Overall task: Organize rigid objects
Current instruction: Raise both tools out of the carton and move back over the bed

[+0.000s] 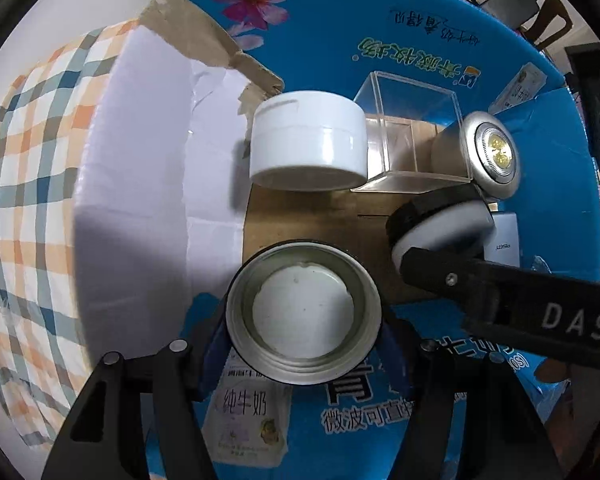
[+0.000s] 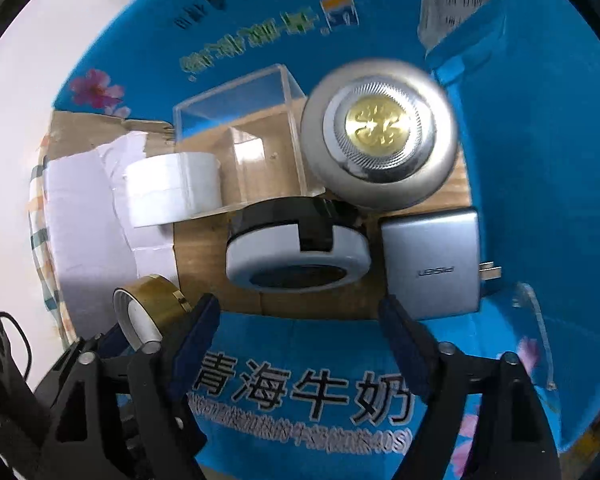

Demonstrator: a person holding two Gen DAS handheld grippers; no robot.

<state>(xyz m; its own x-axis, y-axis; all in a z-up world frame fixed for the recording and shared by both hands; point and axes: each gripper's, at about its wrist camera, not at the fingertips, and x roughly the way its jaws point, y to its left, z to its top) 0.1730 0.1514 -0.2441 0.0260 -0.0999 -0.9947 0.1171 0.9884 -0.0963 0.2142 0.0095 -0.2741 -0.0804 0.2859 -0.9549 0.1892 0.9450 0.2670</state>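
Observation:
My left gripper is shut on a round metal lid with a white inner liner, held over the near side of a blue milk carton box. In the right wrist view this lid shows as a gold-sided ring at lower left. My right gripper is open and empty, just short of a grey and black round case on the box floor. The right gripper's arm also shows in the left wrist view, next to that case.
Inside the box stand a white jar, a clear acrylic box, a silver puck light leaning on the wall, and a grey charger. A checked cloth lies left of the box.

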